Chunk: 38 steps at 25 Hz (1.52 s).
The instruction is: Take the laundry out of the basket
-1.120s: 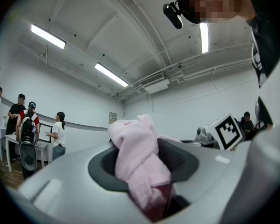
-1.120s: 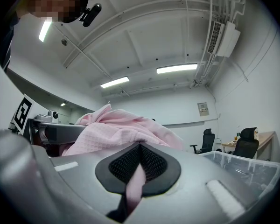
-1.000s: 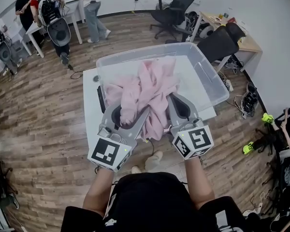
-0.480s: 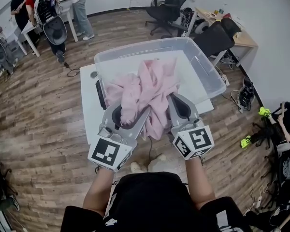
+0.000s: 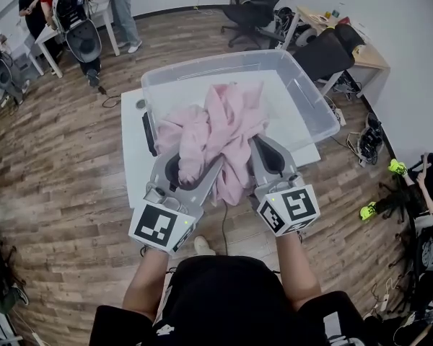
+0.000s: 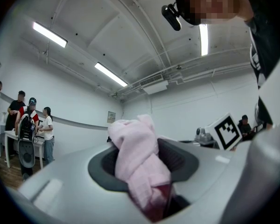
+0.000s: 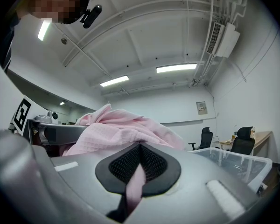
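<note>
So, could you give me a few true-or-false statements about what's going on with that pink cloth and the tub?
1. The left gripper and the right gripper both have their jaws closed on the pink garment. True.
2. The bin is woven wicker. False: it is clear plastic.
3. The bin stands on the floor. False: it stands on a white table.
4. Other people are in the room, far from the table. True.
</note>
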Tool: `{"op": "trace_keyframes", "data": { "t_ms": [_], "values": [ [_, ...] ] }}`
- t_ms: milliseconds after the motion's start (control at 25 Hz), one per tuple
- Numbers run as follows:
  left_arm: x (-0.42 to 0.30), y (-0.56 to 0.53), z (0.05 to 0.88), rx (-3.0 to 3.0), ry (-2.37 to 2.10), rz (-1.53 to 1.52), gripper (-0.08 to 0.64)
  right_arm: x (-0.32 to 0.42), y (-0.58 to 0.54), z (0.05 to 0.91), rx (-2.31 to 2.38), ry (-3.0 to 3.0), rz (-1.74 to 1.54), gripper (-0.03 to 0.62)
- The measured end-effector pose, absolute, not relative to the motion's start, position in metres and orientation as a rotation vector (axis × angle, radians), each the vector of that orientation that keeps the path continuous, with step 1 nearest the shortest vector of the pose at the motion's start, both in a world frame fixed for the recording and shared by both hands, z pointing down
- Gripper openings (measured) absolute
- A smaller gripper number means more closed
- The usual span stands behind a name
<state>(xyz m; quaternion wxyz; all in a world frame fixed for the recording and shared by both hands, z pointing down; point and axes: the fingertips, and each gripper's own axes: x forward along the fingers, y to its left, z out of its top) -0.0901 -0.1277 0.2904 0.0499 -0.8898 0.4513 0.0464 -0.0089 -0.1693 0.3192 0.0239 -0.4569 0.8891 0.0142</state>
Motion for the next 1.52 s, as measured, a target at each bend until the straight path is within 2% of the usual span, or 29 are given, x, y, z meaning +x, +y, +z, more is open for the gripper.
{"op": "trace_keyframes", "data": {
  "t_ms": [920,1520],
  "values": [
    [0.028,-0.055,0.290,-2.726,1.332,0.123,0.192,0.103,-0.097,0.317,-1.425,2.709,0.048,-0.005],
    [0.063,-0.024,0.292,-2.750,1.300,0.115,0.192,0.139,-0.066,0.321,-1.460,2.672,0.011,-0.005]
  ]
}}
